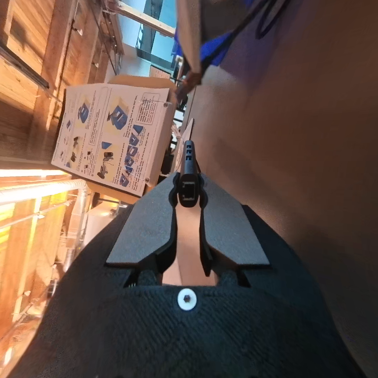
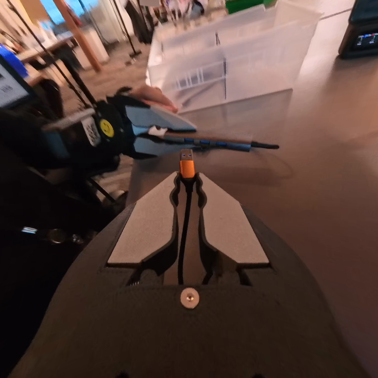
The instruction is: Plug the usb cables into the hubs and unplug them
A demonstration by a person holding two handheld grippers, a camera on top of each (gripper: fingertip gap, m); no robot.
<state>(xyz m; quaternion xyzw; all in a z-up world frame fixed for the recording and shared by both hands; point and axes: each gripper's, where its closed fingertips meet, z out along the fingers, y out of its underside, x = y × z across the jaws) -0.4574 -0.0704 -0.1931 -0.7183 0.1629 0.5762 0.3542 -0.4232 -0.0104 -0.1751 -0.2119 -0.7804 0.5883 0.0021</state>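
Note:
My left gripper (image 1: 188, 184) is shut on a slim dark USB hub (image 1: 189, 161), held end-on so it points away from the camera. In the right wrist view the left gripper (image 2: 161, 133) holds that hub (image 2: 214, 143) level above the brown table, its blue ports facing me. My right gripper (image 2: 187, 176) is shut on an orange USB plug (image 2: 186, 164). The plug's metal tip points at the hub's ports and sits just short of them. The plug's black cable (image 2: 184, 235) runs back between my fingers.
A clear plastic bin (image 2: 235, 57) stands on the table (image 2: 306, 184) behind the hub. A dark device with a small screen (image 2: 364, 36) is at the far right. A cardboard sheet with printed pictures (image 1: 106, 139) stands beyond the table. A hand (image 2: 155, 98) rests on the left gripper. One gripper's finger ends stand about 8 cm off the other's.

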